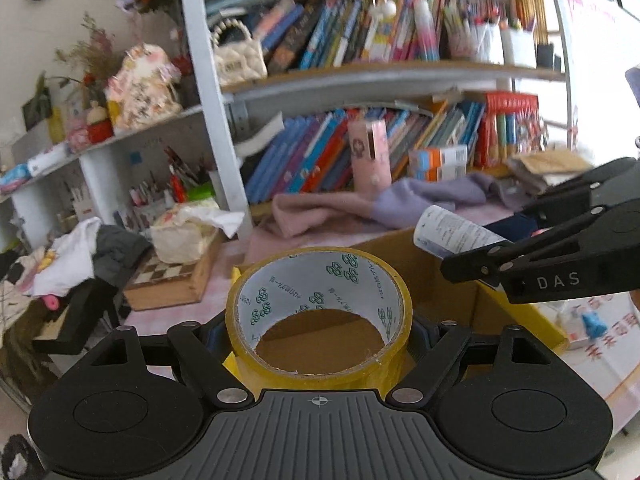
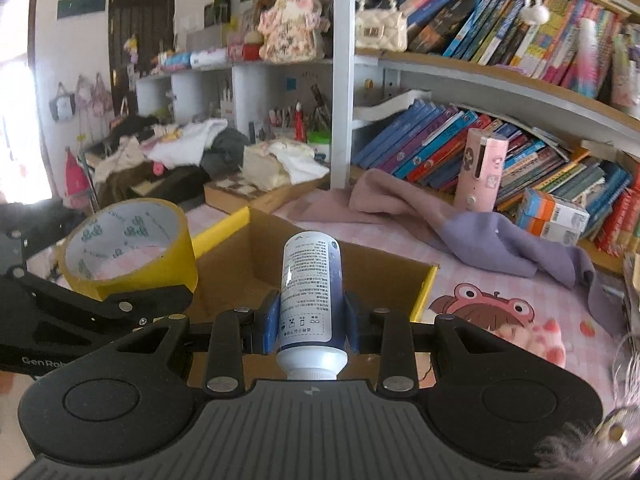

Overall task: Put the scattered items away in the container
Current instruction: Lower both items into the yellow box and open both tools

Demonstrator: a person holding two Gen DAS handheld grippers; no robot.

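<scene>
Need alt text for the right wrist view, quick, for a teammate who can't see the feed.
The right gripper clamps a white and blue bottle over an open cardboard box. At left, the left gripper holds a yellow tape roll beside the box; crowded bookshelves stand behind.

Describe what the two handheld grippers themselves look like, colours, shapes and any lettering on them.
Both are matte black plastic. Each has a ribbed grey-black top plate, two rounded lobes with circular recesses, and angular linkage arms joined by silver rivets. The left gripper and the right gripper both carry blue finger pads. White lettering reads "DAS" on the right one's side and "GenRo", cut off, on the left one's. No cables or sleeves show.
</scene>
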